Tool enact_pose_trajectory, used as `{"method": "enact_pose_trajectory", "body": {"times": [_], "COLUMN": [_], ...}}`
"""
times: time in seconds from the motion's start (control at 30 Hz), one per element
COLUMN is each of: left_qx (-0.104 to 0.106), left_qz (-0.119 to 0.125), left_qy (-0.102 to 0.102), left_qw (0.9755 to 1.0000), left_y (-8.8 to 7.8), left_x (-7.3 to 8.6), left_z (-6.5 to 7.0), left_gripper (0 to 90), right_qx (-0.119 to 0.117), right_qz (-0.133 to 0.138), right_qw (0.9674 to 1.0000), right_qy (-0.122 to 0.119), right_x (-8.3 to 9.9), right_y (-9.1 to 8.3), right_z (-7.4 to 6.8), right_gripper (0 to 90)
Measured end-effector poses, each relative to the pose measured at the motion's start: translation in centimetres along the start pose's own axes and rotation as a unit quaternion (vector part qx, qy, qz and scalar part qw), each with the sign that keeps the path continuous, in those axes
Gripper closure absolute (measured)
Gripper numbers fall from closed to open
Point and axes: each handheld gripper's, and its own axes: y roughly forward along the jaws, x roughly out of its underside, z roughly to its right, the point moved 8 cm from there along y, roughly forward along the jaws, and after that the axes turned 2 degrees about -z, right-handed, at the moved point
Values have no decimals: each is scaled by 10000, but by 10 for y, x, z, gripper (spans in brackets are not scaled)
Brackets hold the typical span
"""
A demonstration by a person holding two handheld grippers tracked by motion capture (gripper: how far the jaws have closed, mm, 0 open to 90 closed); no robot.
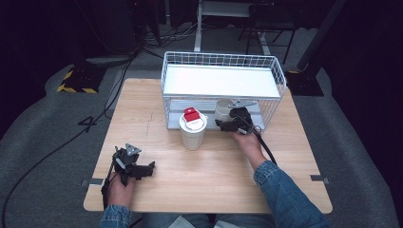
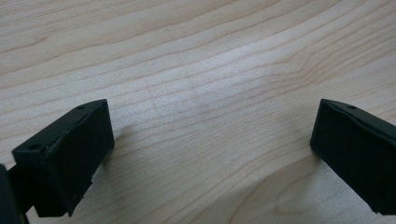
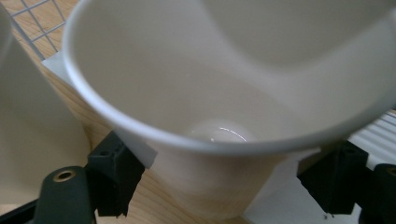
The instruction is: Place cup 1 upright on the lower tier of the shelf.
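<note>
Your right gripper has its jaws closed on a white paper cup at the open front of the wire rack, under its shelf. Squeeze harder and the thin wall buckles; lift carelessly and the rim catches the shelf, or you knock the lidded cup beside it. Your left gripper rests on the tabletop, jaws wide open and empty.

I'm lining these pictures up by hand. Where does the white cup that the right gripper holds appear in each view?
High view: the white cup stands at the wire rack's lower shelf, right of centre, by the right gripper.
Left gripper view: not in it; bare wooden table between open fingers.
Right gripper view: centre, open mouth toward the camera.
Shared landmark: the wooden table.
</note>
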Motion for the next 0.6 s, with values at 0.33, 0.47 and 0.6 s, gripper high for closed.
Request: {"method": "enact_pose_trajectory", "body": {"times": [0.33,0.47,0.6], "left_qx": [-2,1,1], "left_qz": [9,9,10], "left_qy": [3,0,1], "left_qw": [10000,10000,10000], "left_y": [0,0,0], "left_x": [0,0,0], "left_z": [0,0,0], "left_gripper": [1,1,1], "right_qx": [120,130,157], "right_qz": [22,45,101], "right_qw": [9999,9999,9998], "right_qy": [13,27,34], "right_x": [2,2,0], "right_y": [12,16,19], "right_z": [6,7,9], "right_gripper": [231,231,231]}}
